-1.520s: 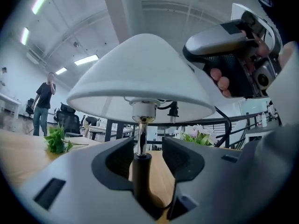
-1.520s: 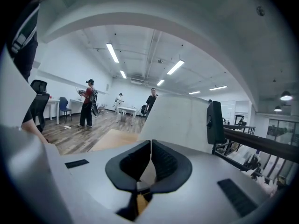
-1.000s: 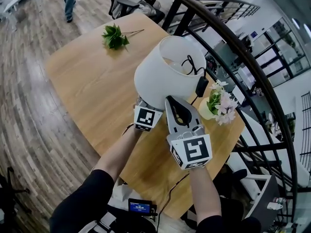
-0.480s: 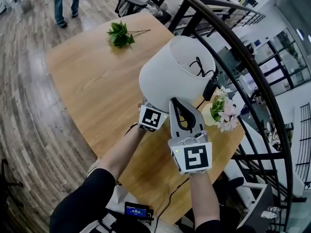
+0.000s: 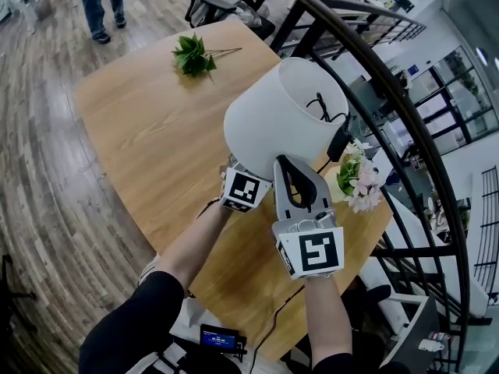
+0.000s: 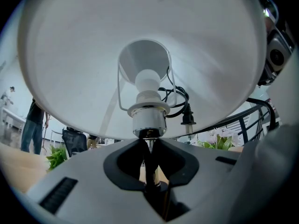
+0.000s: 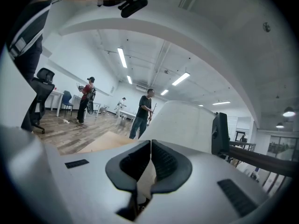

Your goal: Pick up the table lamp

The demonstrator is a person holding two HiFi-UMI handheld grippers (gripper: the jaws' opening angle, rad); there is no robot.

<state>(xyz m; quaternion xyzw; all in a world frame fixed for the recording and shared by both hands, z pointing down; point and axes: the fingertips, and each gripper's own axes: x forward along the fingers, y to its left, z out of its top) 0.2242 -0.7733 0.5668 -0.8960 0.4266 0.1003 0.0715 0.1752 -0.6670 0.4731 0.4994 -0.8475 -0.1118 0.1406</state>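
With the left gripper point(image 6: 149, 143) clamped on the table lamp stem point(image 6: 150, 166) just under the shade point(image 5: 269, 123), I'd lift straight up, the closed, empty right gripper point(image 7: 150, 148) steadying beside that shade.

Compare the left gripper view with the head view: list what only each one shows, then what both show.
Only the left gripper view: the inside of the lamp shade, with the bulb and socket, and the left gripper shut on the thin stem below them.
Only the head view: the person's forearms, the shade's outer side and the plank floor.
Both: the shade, the black cord inside it, the pink flowers, the leafy sprig and the wooden table.
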